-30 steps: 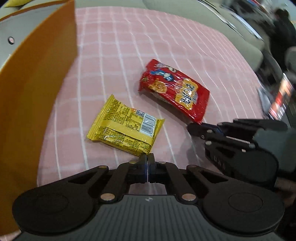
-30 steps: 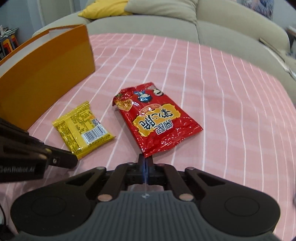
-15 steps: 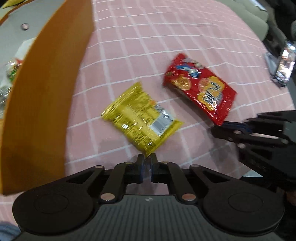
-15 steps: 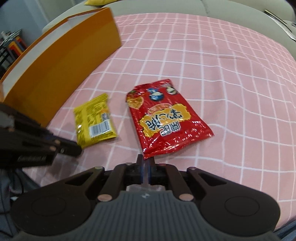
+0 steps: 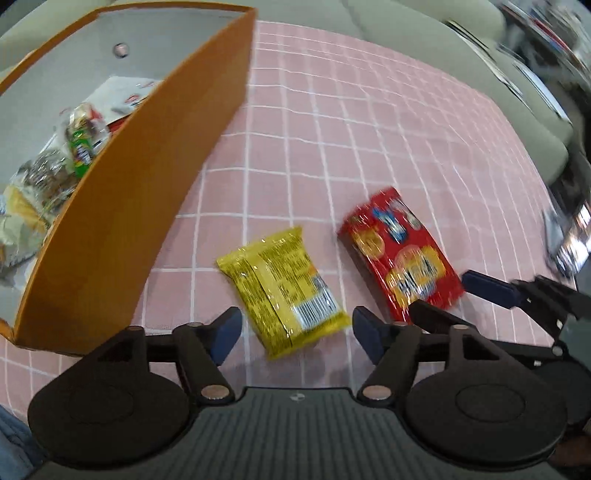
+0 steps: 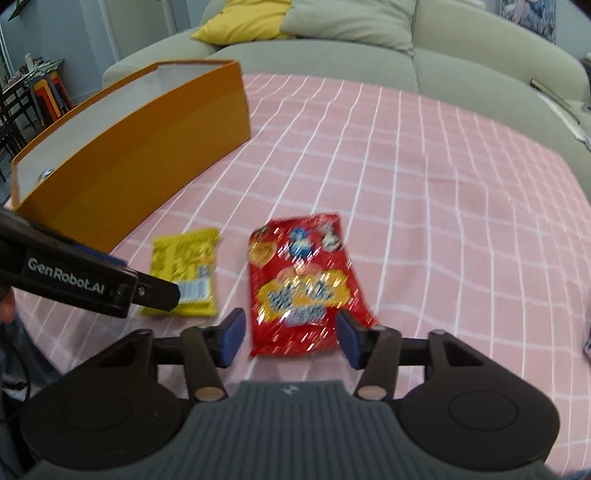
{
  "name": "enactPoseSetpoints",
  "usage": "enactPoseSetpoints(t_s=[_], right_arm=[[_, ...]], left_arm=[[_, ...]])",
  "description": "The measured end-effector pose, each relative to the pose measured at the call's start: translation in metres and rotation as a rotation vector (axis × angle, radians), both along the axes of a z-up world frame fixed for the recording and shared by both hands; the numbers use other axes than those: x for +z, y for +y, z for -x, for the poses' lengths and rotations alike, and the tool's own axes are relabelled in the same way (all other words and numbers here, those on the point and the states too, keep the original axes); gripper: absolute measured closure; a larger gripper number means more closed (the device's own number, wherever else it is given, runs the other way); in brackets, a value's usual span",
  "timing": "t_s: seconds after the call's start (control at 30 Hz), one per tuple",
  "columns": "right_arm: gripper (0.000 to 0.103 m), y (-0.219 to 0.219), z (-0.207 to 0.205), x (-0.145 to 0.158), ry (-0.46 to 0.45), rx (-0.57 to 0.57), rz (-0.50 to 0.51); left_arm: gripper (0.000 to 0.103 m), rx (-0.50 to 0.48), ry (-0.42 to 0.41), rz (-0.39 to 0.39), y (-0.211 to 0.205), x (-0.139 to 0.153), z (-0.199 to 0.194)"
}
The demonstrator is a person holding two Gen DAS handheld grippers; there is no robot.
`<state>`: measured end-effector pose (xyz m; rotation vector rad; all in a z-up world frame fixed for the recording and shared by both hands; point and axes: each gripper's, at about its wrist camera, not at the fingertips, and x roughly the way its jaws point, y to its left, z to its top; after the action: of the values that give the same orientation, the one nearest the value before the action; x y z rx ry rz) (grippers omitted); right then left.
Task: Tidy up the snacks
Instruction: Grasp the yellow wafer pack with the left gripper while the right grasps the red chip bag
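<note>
A yellow snack packet [image 5: 284, 291] and a red snack packet [image 5: 402, 269] lie flat on the pink checked cloth [image 5: 332, 129], side by side. My left gripper [image 5: 295, 332] hovers over the yellow packet's near end. Its jaws are opening wide and the pads do not touch the packet. My right gripper [image 6: 290, 338] hovers over the near end of the red packet [image 6: 303, 280]; its jaws are opening too, with no grip on it. Left of both stands an orange box [image 5: 129, 184] holding several wrapped snacks [image 5: 55, 166].
A grey-green sofa [image 6: 461, 55] with a yellow cushion [image 6: 240, 22] runs along the far side of the cloth. The orange box [image 6: 147, 147] walls off the left. Chairs [image 6: 22, 99] stand far left. Bare cloth stretches to the right and beyond the packets.
Both grippers went from shut to open. Both views shifted, so each packet now sits near its gripper's fingers, and the box's inside has come into the left wrist view.
</note>
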<state>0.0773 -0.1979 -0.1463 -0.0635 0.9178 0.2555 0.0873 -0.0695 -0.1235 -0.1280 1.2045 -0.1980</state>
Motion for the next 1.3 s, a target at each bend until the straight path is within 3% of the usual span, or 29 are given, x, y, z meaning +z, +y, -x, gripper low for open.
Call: enactPoseSetpoints(t_s=[0.2, 0.33, 0.47, 0.67, 0.87, 1.03, 1.3], right_arm=[[0.020, 0.007, -0.018, -0.006, -0.058, 0.055, 0.029], [0.012, 0.009, -0.029, -0.014, -0.050, 0.086, 0.044], [0.012, 0.002, -0.041, -0.023, -0.008, 0.063, 0.004], [0.015, -0.005, -0.050, -0.030, 0.037, 0.037, -0.051], [0.023, -0.005, -0.049, -0.030, 0.062, 0.037, -0.051], [0.028, -0.005, -0.051, -0.030, 0.066, 0.030, -0.039], [0.029, -0.009, -0.047, -0.028, 0.075, -0.008, -0.026]], left_arm=[[0.018, 0.119, 0.050, 0.014, -0.003, -0.013, -0.013], [0.016, 0.200, 0.087, 0.006, -0.004, -0.020, -0.023], [0.016, 0.250, 0.120, -0.008, -0.009, -0.028, -0.030], [0.016, 0.239, 0.135, -0.077, -0.020, -0.034, -0.034], [0.016, 0.206, 0.128, -0.134, -0.028, -0.038, -0.038], [0.039, 0.164, 0.106, -0.152, -0.029, -0.035, -0.036], [0.043, 0.055, 0.089, -0.119, -0.019, -0.029, -0.037]])
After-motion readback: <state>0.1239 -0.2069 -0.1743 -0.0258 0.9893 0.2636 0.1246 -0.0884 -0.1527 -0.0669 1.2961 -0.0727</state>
